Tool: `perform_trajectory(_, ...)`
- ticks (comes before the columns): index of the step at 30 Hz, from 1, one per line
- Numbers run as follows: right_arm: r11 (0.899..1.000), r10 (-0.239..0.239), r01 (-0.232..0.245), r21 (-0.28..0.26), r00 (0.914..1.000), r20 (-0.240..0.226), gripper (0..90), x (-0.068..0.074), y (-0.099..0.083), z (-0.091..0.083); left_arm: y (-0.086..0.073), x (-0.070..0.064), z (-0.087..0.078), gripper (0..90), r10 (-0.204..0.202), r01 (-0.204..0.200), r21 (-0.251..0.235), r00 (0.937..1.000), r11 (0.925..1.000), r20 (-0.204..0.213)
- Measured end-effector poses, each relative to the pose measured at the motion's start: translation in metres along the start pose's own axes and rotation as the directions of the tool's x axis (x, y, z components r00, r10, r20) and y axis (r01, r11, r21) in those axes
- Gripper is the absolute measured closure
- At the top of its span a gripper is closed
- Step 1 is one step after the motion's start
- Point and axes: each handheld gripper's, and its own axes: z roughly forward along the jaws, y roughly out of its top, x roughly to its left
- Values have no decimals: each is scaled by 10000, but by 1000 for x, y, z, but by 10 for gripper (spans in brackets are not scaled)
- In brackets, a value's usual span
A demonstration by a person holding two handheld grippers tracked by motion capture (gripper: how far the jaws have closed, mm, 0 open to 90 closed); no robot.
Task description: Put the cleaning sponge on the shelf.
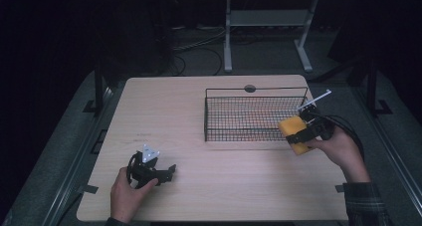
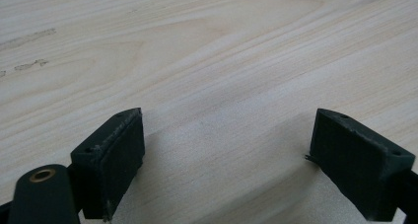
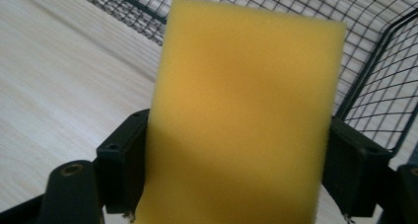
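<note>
I have the right gripper [image 1: 304, 130] at the right side of the bench [image 1: 209, 116], held in the right hand [image 1: 339, 149], and its fingers [image 3: 123, 160] are clamped on a yellow sponge [image 1: 294, 134]. In the right gripper view the sponge [image 3: 246, 120] stands upright between the two black pads, one pressing each side edge, and its flat face blocks most of what lies ahead. From the high view I see the sponge raised off the bench, just at the near right corner of the wire basket [image 1: 256, 114]. I cannot tell from there whether it touches the basket's rim. Behind the sponge in the right gripper view, the black mesh of the basket [image 3: 374, 51] runs across the top and down the right side, with pale wood to the left.

My left gripper [image 1: 166, 173] sits low over the near left part of the bench, well apart from the basket, with the left hand [image 1: 127, 193] wrapped round its body and the grey three-cornered plate [image 1: 150, 154] on top. In the left gripper view its fingers [image 2: 111, 157] stand wide, with bare wood grain between them and nothing gripped. A few faint dark marks [image 2: 29, 63] show on the wood at the upper left of that view.
</note>
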Motion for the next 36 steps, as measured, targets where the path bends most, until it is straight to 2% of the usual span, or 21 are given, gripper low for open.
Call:
perform_trajectory(19,9985,501,-506,216,9985,221,219,-27,27,3,0,0,0,127,2,-2,-8,10000,10000,2)
perform_trajectory(36,9989,471,-474,51,9980,430,219,-40,59,11,0,0,0,127,5,-5,-2,10000,10000,3)
